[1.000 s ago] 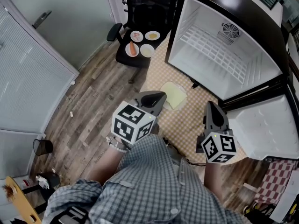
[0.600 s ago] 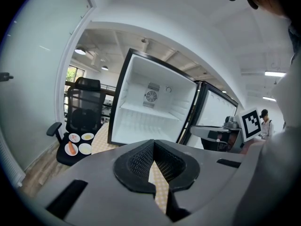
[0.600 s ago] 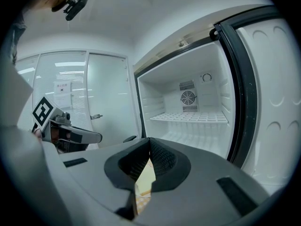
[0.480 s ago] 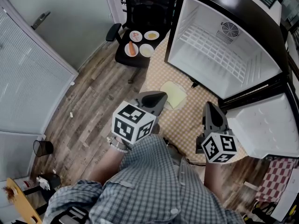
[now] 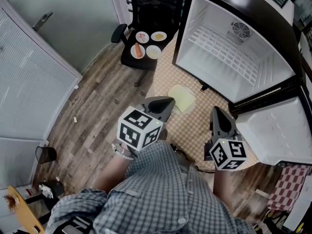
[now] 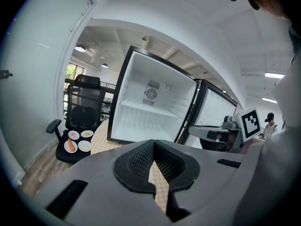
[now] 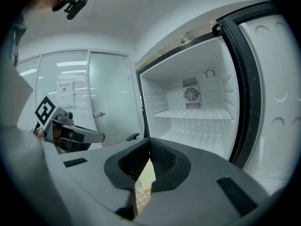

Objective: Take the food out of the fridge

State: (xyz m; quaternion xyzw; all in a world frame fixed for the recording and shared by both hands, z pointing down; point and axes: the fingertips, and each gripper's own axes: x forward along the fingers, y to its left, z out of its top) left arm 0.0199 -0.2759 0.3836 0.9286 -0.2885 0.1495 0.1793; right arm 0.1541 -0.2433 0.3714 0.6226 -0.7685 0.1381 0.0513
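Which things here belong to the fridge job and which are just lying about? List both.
Job: open fridge, empty; four plates of food on the office chair; left gripper and right gripper, both shut, empty.
Lying about: waste bin; pale sheet on the checked mat; red checked cloth.

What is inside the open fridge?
Only a white wire shelf and a rear fan show inside the fridge; no food. The floor beneath also shows bare; nothing is covered.

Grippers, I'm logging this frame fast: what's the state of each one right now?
Left gripper: closed, empty.
Right gripper: closed, empty.
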